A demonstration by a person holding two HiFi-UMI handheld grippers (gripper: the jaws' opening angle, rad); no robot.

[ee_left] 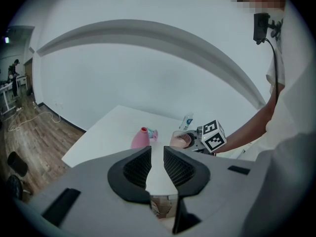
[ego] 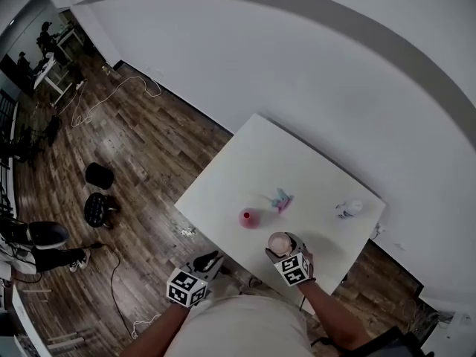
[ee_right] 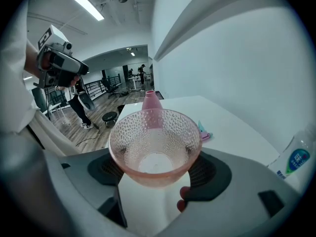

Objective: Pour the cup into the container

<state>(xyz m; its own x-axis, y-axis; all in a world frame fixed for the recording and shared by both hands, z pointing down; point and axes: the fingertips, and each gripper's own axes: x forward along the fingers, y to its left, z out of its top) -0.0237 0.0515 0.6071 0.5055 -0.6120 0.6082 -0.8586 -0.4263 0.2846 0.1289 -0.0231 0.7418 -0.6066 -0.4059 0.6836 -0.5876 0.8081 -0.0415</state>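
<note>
A pink dimpled glass cup stands upright between the jaws of my right gripper, which is shut on it. In the head view the cup hangs over the table's near edge. The pink narrow-necked container stands just beyond it to the left, and shows behind the cup's rim as the container in the right gripper view. I cannot tell what the cup holds. My left gripper hovers off the table's near-left edge, its jaws a narrow gap apart with nothing between them.
A small teal and pink item lies past the container. A clear water bottle stands near the right edge of the white table. Black stools and cables are on the wood floor to the left.
</note>
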